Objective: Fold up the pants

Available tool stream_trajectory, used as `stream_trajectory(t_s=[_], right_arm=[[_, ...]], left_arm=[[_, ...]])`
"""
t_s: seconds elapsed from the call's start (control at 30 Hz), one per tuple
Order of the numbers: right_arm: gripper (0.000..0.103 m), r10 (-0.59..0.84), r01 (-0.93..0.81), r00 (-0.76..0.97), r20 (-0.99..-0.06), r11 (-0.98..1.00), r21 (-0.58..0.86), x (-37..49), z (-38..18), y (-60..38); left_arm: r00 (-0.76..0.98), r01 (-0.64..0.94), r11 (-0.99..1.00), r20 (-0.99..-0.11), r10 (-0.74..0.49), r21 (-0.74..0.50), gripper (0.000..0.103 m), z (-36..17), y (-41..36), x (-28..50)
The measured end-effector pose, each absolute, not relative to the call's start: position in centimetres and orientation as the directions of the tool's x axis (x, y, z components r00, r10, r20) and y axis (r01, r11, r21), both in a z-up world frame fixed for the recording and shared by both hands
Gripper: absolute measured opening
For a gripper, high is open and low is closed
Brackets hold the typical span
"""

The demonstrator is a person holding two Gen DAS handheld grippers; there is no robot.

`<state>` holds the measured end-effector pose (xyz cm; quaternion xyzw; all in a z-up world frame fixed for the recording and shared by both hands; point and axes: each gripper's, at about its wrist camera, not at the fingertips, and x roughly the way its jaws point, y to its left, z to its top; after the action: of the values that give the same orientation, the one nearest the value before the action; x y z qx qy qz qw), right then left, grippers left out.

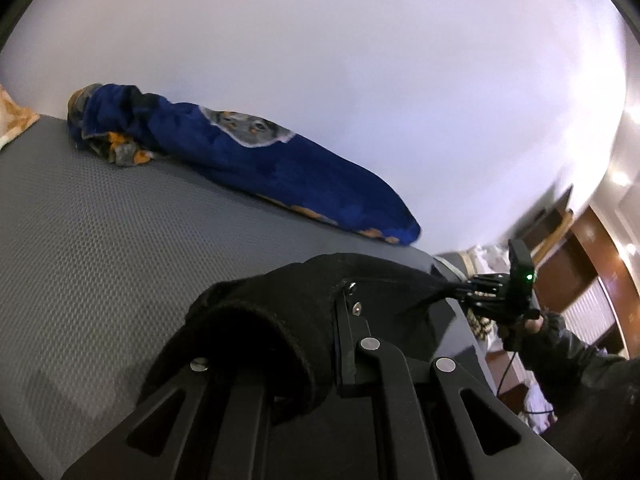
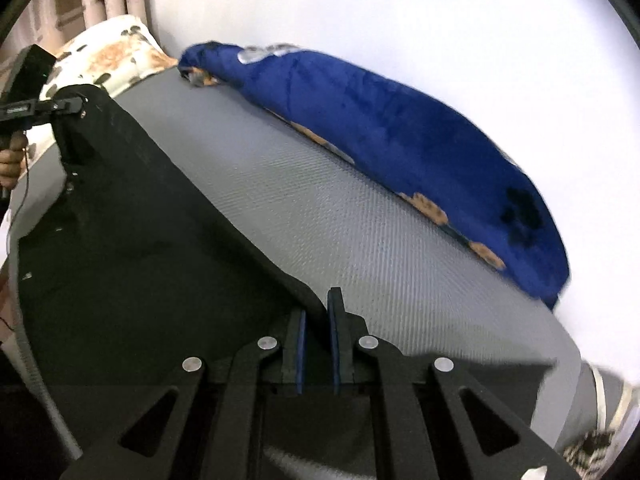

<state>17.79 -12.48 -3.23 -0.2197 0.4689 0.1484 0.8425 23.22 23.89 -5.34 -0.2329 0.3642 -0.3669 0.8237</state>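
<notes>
**Black pants held at two ends, sag is the risk**

The left gripper point(image 1: 316, 344) is clamped on the black pants point(image 1: 280, 300). At 3 o'clock, the right gripper point(image 2: 318, 344) pinches the pants edge. Uneven pulling may slip the cloth onto the grey mattress point(image 2: 360, 248).

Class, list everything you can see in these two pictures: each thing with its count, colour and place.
pants: one, black, on the mat, held at two ends
blanket: one, blue with orange patches, bunched along the wall
mat: one, grey, under everything
pillow: one, white with orange flowers, at the mat's far end
left gripper: one, black, shut on pants, fingers hidden by cloth
right gripper: one, black, blue pads, shut on pants
</notes>
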Motion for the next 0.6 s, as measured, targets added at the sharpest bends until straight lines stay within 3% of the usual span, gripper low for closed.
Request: stream_trajectory(t_s=[0.2,0.6], right_arm=[[0.007,0.081,-0.453,0.458,-0.885,0.878,-0.155,10.4,-4.3,-13.0],[0.007,0.096,-0.424,0.28,-0.955,0.905,-0.034,4.6,-13.0,-12.9]], left_arm=[[0.393,0.491,0.607,-0.462,-0.795,-0.625,0.008,-5.6,24.7,17.7],[0.218,0.506,0.681,-0.685,-0.695,-0.529,0.013,-12.2,24.3,8.8]])
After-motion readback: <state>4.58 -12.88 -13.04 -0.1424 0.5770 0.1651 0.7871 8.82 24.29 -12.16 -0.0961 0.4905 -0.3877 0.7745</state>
